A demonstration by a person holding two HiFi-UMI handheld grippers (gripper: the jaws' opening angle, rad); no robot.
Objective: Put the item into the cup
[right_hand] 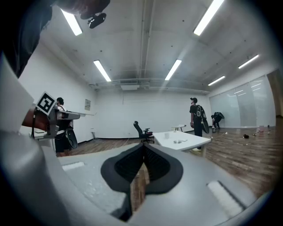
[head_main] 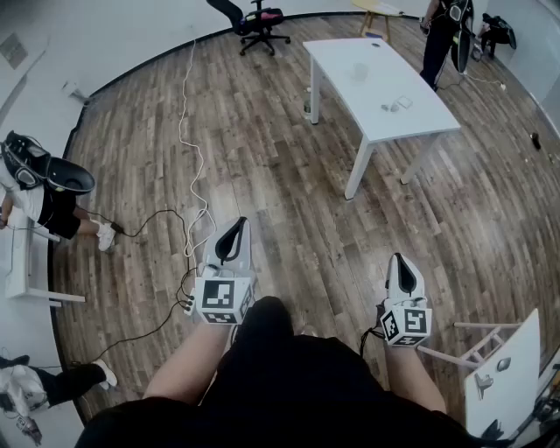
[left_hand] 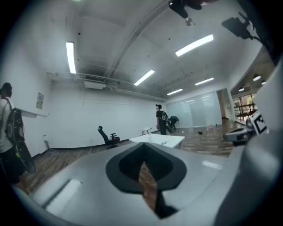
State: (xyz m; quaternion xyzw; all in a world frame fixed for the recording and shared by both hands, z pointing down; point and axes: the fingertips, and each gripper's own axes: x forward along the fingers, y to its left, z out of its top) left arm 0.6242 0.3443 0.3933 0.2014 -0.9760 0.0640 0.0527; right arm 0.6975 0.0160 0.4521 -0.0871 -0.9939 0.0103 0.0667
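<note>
A white table [head_main: 385,87] stands far ahead on the wooden floor, well beyond both grippers. On it are a pale cup [head_main: 360,72] and small light items [head_main: 398,104], too small to make out. My left gripper [head_main: 237,224] is held low in front of me, jaws together with nothing in them. My right gripper [head_main: 399,258] is beside it to the right, also shut and empty. Over the closed left gripper [left_hand: 142,144] the left gripper view shows the table [left_hand: 158,140] in the distance. In the right gripper view the table [right_hand: 179,142] and cup [right_hand: 166,135] lie beyond the right gripper [right_hand: 143,145].
A black office chair [head_main: 260,22] stands at the back. One person [head_main: 442,35] stands behind the table, another [head_main: 39,188] at the left wall. A white cable [head_main: 186,131] runs across the floor. A white stand [head_main: 506,372] is at my near right.
</note>
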